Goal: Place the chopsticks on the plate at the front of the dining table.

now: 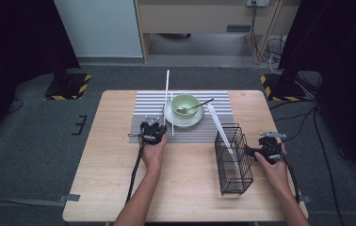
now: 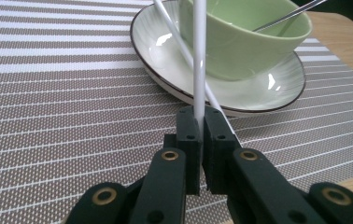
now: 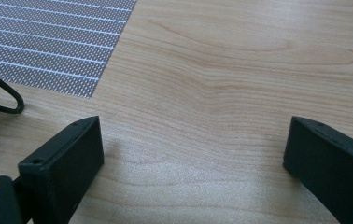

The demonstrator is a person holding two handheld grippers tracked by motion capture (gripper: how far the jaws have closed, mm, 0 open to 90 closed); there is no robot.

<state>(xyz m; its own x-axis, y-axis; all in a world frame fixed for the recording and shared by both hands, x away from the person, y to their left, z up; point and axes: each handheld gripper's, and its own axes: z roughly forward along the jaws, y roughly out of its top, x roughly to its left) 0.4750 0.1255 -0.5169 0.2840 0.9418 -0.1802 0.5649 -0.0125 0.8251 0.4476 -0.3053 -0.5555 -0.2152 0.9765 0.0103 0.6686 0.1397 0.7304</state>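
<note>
My left gripper (image 1: 151,128) (image 2: 201,116) is shut on a thin white chopstick (image 1: 166,92) (image 2: 200,56) that points away over the striped placemat (image 1: 145,108). A second white chopstick (image 2: 177,39) lies slanted, its far end on the rim of the white plate (image 1: 183,121) (image 2: 158,51). On that plate stands a green bowl (image 1: 185,104) (image 2: 240,37) with a metal spoon (image 1: 198,106) (image 2: 286,16) in it. My right gripper (image 1: 251,151) (image 3: 193,149) is open above bare wood, just right of a black wire basket (image 1: 232,162), with nothing between its jaws.
A long white utensil (image 1: 221,129) leans out of the wire basket toward the bowl. A loop of the basket's wire (image 3: 4,100) shows at the left of the right gripper view. The wooden table (image 1: 105,155) ends close to the person's forearms.
</note>
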